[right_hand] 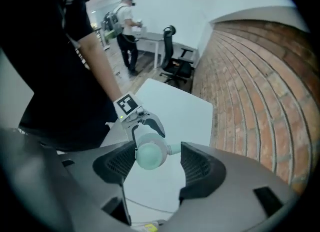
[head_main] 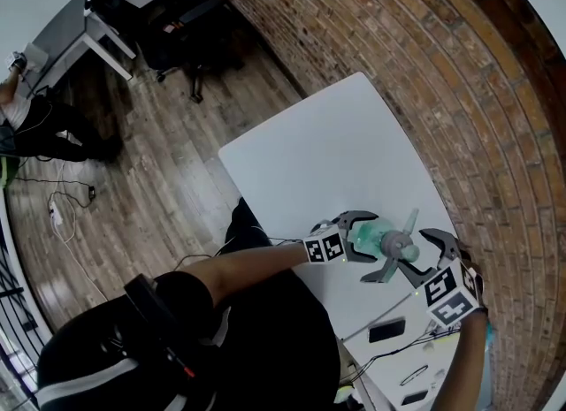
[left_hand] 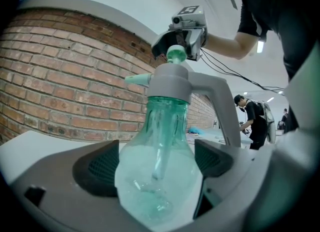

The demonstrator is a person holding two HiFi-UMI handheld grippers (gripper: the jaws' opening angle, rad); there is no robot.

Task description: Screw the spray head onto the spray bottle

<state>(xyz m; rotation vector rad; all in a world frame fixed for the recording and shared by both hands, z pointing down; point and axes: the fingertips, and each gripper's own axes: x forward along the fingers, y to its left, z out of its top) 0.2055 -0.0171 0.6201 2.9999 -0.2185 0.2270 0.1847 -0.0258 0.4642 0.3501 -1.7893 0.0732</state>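
Spray bottle [left_hand: 155,188] pinched in left gripper [left_hand: 156,162]; right gripper [right_hand: 157,151] faces it, jaws spread around spray head [right_hand: 149,156]; forearms converge.

Office-type workspace: brick wall [head_main: 424,73], wood floor [head_main: 159,179], white table [head_main: 345,162], desk [head_main: 66,36] w/ swivel chairs [head_main: 181,13], cables [head_main: 58,209] on floor.

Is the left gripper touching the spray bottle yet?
Touching. Left gripper view: the left gripper has both pads pressed against the spray bottle.
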